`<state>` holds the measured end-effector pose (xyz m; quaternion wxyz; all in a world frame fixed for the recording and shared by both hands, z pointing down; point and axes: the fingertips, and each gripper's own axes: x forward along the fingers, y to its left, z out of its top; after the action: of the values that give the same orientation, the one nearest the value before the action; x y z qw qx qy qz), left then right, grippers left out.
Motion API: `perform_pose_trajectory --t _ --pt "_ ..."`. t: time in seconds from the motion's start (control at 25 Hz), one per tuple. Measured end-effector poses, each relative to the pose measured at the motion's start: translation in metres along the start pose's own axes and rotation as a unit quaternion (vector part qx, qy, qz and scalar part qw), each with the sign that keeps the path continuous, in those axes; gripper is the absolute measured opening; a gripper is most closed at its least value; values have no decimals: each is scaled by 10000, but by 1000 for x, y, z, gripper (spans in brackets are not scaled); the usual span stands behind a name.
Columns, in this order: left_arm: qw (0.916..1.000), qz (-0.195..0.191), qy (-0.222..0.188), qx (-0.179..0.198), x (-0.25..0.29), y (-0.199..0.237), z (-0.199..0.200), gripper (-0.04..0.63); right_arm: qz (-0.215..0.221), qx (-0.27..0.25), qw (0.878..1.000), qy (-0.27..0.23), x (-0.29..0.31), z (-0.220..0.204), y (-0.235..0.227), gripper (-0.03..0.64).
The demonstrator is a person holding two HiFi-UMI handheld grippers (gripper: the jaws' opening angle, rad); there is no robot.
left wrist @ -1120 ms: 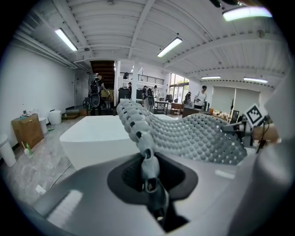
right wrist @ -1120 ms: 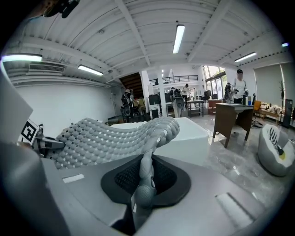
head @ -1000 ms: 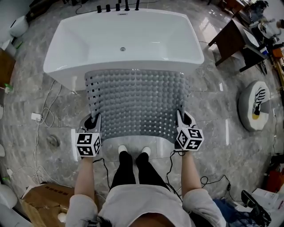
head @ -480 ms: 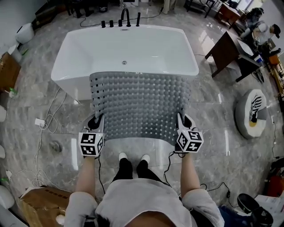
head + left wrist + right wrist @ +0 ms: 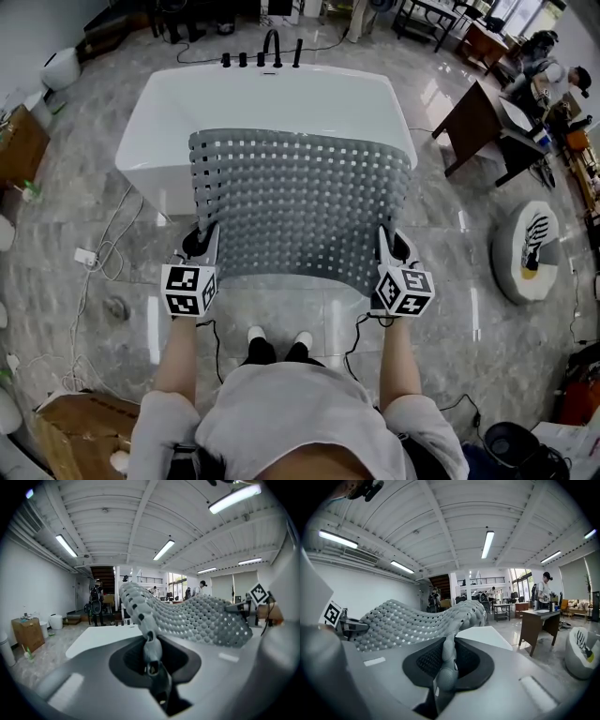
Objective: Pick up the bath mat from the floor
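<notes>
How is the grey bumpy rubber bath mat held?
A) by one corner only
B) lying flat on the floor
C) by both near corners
C: the left hand-held gripper and the right hand-held gripper each pinch a near corner of the grey bumpy rubber bath mat.

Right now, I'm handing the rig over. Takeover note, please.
Left tool: shut on the near left corner of the grey perforated rubber bath mat.
Right tool: shut on its near right corner.
Mat: off the grey marble floor, spread between both tools, in front of the white bathtub.
Done: the pickup.
Left: only keep the grip. I cannot tell whether the far edge touches the tub.
</notes>
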<state>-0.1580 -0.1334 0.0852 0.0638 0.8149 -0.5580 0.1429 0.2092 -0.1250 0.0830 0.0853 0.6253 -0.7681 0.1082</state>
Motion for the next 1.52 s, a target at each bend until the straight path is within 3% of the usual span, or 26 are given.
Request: perform_pose_trajectory --t 0.6,1.52 --pt "9958 257 -862 170 -15 -1 69 49 71 -284 9971 -707 -19 73 -9 41" --pt "9896 469 -1334 275 -30 -2 88 55 124 -368 9933 -1085 -21 89 -12 43"
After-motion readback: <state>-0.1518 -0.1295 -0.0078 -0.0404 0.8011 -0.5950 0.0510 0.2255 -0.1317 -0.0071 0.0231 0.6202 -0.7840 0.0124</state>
